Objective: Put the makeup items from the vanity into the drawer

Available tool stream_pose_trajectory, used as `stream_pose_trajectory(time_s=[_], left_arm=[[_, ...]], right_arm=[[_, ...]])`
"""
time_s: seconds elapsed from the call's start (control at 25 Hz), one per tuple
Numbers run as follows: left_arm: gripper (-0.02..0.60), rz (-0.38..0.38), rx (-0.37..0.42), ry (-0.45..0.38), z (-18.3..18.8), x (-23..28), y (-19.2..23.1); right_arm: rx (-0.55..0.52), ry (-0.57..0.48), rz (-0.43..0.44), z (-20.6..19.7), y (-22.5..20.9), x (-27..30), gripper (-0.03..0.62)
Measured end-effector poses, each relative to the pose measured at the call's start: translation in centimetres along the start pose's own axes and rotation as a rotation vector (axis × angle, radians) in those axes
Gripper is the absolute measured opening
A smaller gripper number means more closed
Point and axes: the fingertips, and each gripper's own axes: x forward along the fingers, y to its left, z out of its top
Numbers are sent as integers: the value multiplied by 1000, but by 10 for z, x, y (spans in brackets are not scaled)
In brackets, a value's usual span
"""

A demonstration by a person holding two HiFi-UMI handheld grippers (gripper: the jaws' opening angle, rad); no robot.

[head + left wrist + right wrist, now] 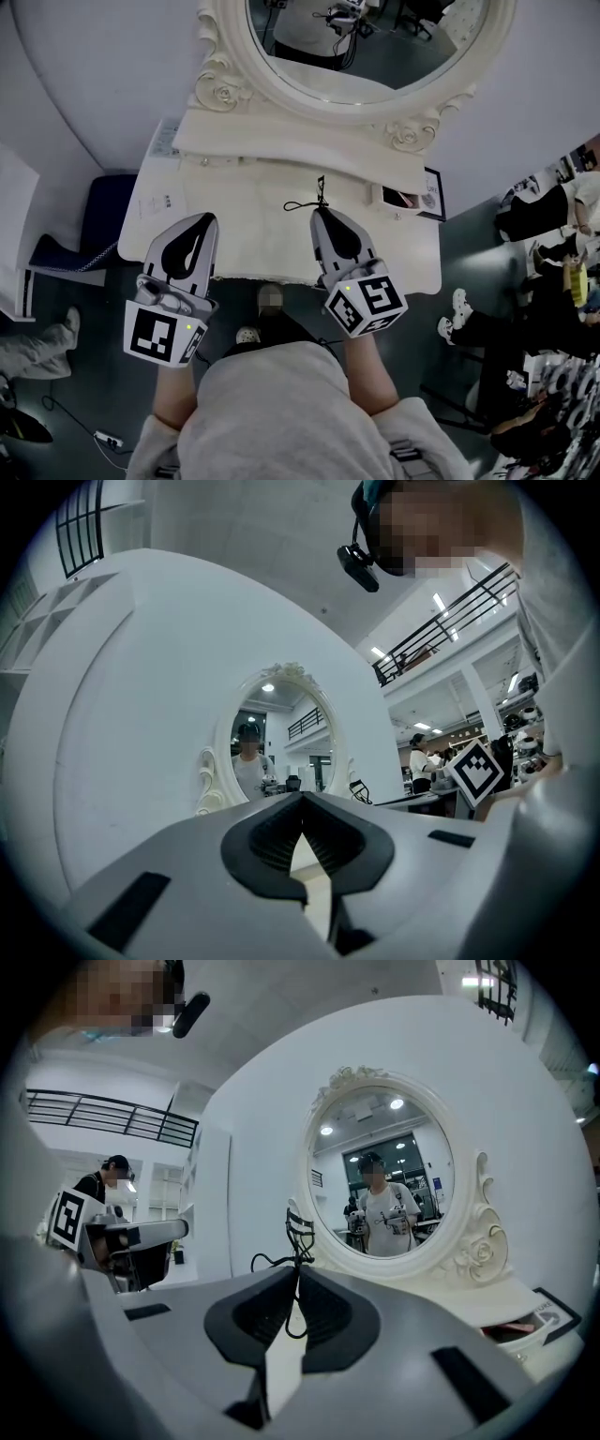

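The left gripper (pixel 207 221) is held above the table's (pixel 253 234) front, its jaws pressed together on nothing. An eyelash curler (pixel 298 1230) is pinched at its handles by the right gripper's (pixel 320 215) jaws. Farther right, a small drawer (pixel 401 199) is seen open, below the mirror (pixel 375 56).

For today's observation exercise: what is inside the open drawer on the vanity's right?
The drawer shows something reddish inside, too small to identify. Its back part sits under the shelf, hidden. The right gripper holds the eyelash curler, outside it.
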Motion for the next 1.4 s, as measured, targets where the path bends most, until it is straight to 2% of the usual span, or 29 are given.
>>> stream_pose_trajectory(time_s=[0.72, 1.0, 1.4], left_arm=[[14, -133, -7, -44, 15, 2, -47], [14, -174, -20, -47, 15, 32, -68], [12, -249, -27, -51, 13, 74, -119]], right_arm=[[-36, -87, -126, 23, -11, -71, 32], [-53, -92, -174, 31, -42, -87, 32], [-53, -79, -267, 31, -103, -126, 32]])
